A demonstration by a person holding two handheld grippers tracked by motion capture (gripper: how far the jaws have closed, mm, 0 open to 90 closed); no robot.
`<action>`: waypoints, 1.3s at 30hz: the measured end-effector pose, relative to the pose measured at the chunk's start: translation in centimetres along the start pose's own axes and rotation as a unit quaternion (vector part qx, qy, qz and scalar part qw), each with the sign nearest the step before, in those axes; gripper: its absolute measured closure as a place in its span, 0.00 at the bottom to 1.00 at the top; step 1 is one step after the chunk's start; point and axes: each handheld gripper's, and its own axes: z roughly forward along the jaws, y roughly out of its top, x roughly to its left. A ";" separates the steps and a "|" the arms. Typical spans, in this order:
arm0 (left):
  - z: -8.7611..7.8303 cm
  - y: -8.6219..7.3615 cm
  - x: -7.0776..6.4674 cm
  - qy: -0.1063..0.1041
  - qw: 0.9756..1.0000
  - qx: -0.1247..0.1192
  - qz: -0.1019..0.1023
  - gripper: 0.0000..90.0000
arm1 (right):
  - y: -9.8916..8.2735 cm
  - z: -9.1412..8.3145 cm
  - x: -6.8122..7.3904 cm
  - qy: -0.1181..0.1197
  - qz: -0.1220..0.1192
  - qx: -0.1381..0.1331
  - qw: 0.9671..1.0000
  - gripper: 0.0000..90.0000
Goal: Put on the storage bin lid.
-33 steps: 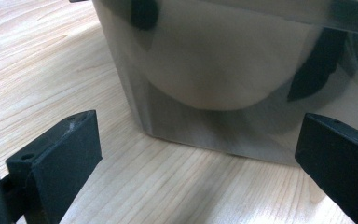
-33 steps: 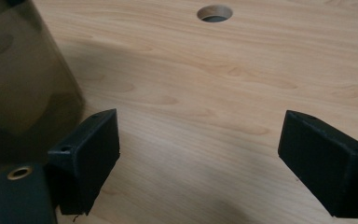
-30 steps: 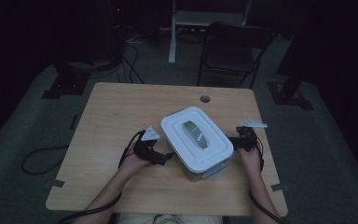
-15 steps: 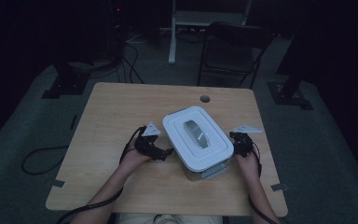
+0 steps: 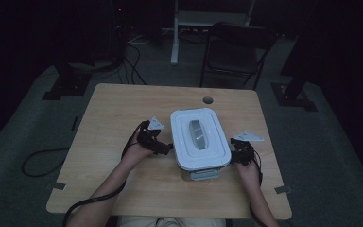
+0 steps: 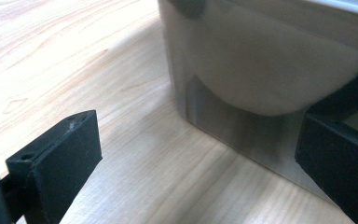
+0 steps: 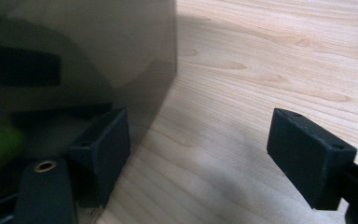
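High view: a white-lidded container [image 5: 199, 139] sits right of centre on a wooden table [image 5: 118, 113]. The left gripper [image 5: 166, 148] meets its left side; the right gripper [image 5: 232, 157] sits at its right side, near the front corner.

Left gripper view: two black jaws stand wide apart, clamping nothing. The container's wall [image 6: 261, 79] fills the upper right, the right jaw close against it.

Right gripper view: the jaws are apart, having just been closing a little, with bare table between them. The container's dark translucent wall [image 7: 84, 56] fills the upper left, the left jaw beside it.
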 end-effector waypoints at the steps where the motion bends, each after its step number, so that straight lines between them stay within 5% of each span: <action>1: 0.0 0.0 0.2 0.001 1.000 0.001 -0.002 0.01 | -0.1 0.0 0.1 0.001 0.001 -0.001 1.000 0.25; 8: 0.0 -0.4 1.4 0.004 1.000 -0.011 -0.026 0.01 | -0.2 -0.1 0.9 0.021 0.008 -0.002 1.000 0.24; 14: -0.4 -0.8 1.9 0.003 0.999 -0.023 -0.034 0.01 | 0.4 0.6 0.2 0.020 0.025 -0.004 0.999 0.13; 30: -2.7 -1.3 2.4 0.015 0.997 -0.057 -0.047 0.01 | 1.4 1.2 -0.3 -0.015 0.025 -0.022 0.999 0.13; 39: -3.5 -2.4 2.8 0.022 0.997 -0.055 -0.057 0.01 | 1.4 0.7 -0.4 -0.029 0.018 -0.018 0.999 0.13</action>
